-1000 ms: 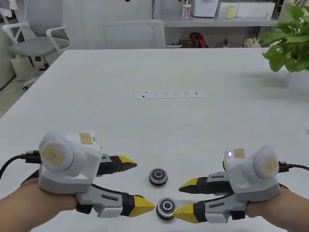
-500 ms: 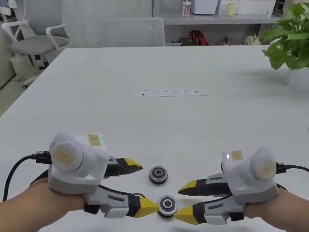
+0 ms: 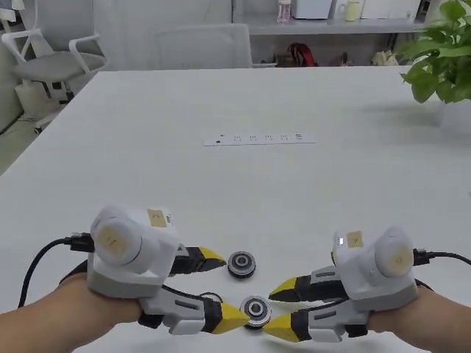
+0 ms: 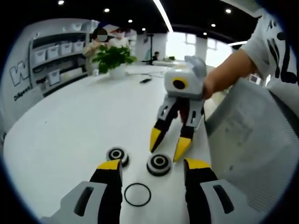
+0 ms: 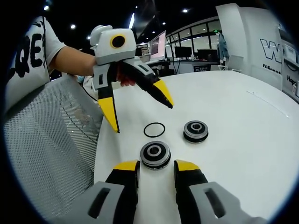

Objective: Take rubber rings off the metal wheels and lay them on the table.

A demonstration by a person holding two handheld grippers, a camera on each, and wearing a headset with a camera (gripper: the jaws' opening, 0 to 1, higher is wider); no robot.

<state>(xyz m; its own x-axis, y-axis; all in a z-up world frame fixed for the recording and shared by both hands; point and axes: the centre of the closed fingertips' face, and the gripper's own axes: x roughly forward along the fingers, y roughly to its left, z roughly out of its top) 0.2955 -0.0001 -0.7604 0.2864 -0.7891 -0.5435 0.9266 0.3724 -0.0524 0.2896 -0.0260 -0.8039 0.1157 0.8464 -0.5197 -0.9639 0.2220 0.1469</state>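
Observation:
Two small metal wheels with dark rims lie on the white table: one farther out (image 3: 241,264) (image 4: 117,154) (image 5: 195,131), one nearer (image 3: 255,311) (image 4: 159,164) (image 5: 155,154). A loose black rubber ring (image 4: 137,194) (image 5: 154,129) lies flat on the table between my left gripper's jaws. My left gripper (image 3: 229,288) (image 4: 152,170) is open, its lower tip close beside the nearer wheel. My right gripper (image 3: 274,310) (image 5: 157,168) is open too, and the nearer wheel sits just ahead of its tips. The two grippers face each other across that wheel.
A white power strip (image 3: 259,139) lies mid-table. A potted plant (image 3: 441,55) stands at the far right. An office chair (image 3: 44,66) and shelves sit beyond the table. The table's near edge is close under my hands.
My left gripper has moved right and forward, so its tips now flank the loose ring and reach the wheels. The right gripper has edged slightly left. Neither wheel has moved.

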